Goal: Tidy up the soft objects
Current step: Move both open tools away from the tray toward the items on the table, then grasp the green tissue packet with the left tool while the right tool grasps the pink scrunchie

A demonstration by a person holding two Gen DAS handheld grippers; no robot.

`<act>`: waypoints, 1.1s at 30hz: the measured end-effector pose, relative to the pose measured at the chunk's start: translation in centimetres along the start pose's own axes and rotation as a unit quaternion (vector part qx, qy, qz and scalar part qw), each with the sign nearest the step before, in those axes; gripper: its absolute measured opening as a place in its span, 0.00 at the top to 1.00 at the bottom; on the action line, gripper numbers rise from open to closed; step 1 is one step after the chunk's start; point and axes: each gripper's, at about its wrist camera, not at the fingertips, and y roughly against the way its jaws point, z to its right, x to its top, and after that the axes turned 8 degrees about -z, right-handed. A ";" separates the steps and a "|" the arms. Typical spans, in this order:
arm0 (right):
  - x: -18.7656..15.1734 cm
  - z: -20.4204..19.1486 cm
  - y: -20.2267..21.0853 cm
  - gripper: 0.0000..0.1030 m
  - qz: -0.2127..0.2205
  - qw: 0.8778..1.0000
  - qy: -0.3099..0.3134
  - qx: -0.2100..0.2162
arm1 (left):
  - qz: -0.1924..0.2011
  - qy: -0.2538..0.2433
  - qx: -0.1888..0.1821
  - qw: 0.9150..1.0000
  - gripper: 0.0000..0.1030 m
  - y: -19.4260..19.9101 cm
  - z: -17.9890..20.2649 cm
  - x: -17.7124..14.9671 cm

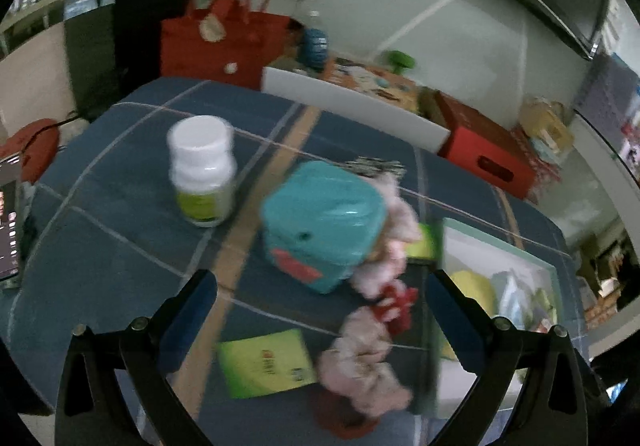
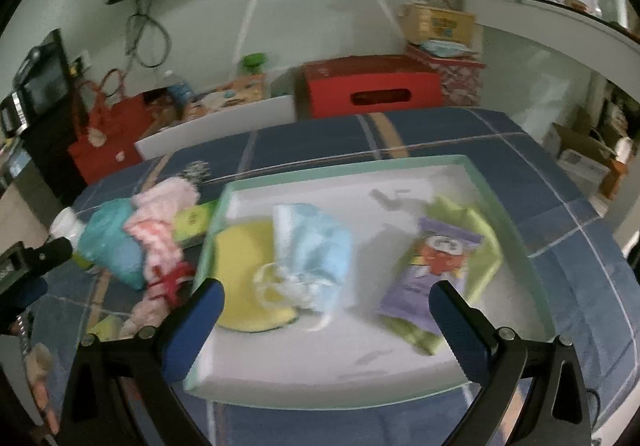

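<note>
One white bottle (image 1: 202, 170) plain at left wrist (mostly hidden from right).

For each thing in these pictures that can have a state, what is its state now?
left gripper: open, holding nothing
right gripper: open, holding nothing
white bottle: upright, cap on
teal container: lid closed
tray: partly filled
blue mask: crumpled, in tray
pink plush toy: lying outside tray
</note>
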 end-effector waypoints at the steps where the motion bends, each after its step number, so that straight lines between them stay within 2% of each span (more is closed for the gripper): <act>1: -0.1 -0.5 0.0 0.00 -0.001 1.000 0.007 0.006 | -0.002 0.003 0.005 1.000 0.00 0.1 -0.6 -0.1; 12: -1.8 -7.3 -0.8 0.00 -0.032 0.993 0.086 0.076 | -0.081 0.014 0.075 0.994 0.00 -1.0 -5.1 -1.2; 20: -3.7 -10.9 -1.5 0.00 -0.054 0.983 0.151 0.088 | -0.131 0.059 0.055 0.988 0.00 -2.4 -7.4 -1.9; 33: -5.2 -12.6 -3.2 0.00 -0.099 0.974 0.179 0.099 | -0.175 0.058 0.041 0.982 0.00 -3.9 -7.4 -3.2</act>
